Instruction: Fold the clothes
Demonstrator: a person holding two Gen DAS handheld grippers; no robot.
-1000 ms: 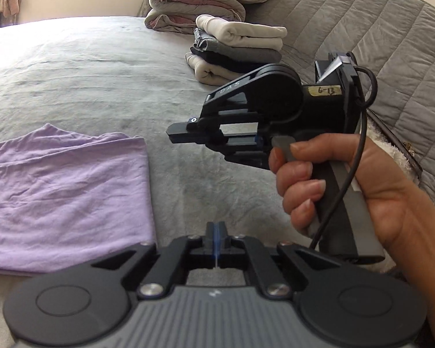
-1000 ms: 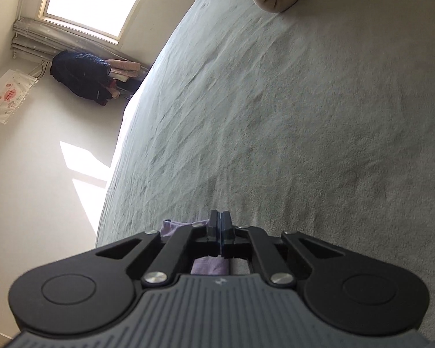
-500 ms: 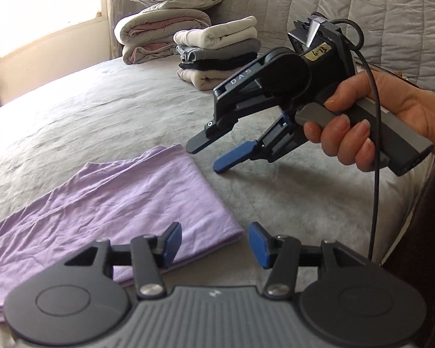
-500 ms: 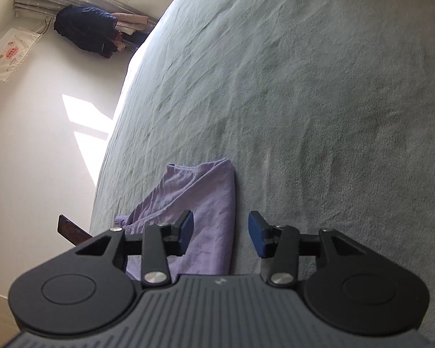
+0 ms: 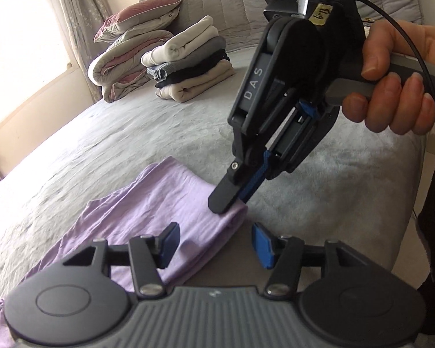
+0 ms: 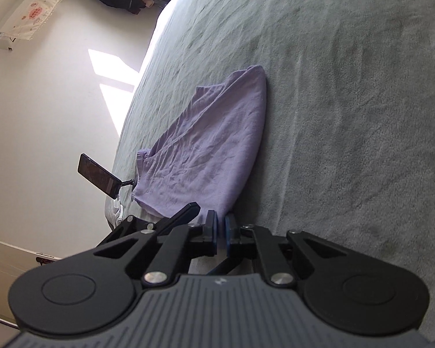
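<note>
A purple garment [image 5: 165, 203] lies flat on the grey bed cover [image 5: 130, 133], its near folded corner pointing toward me. In the left wrist view, my right gripper [image 5: 227, 200], held by a hand [image 5: 391, 87], points down onto that corner; its jaws are closing with the cloth pinched between the tips. The right wrist view shows the same: the right gripper [image 6: 221, 227] is almost shut, and the garment [image 6: 211, 150] runs into the narrow gap. My left gripper [image 5: 214, 245] stands open just before the same corner, with the garment's folded edge below and between its blue pads.
A stack of folded clothes [image 5: 188, 66] sits at the bed's far end beside folded bedding and a pillow [image 5: 124, 55], against a quilted headboard [image 5: 232, 5]. A phone on a mount [image 6: 98, 175] stands at the bed's edge past the garment.
Both grippers were shut in the air, then opened. The right one has come down onto the garment's corner and closed on it. The left one rolled and dropped closer to the cloth.
</note>
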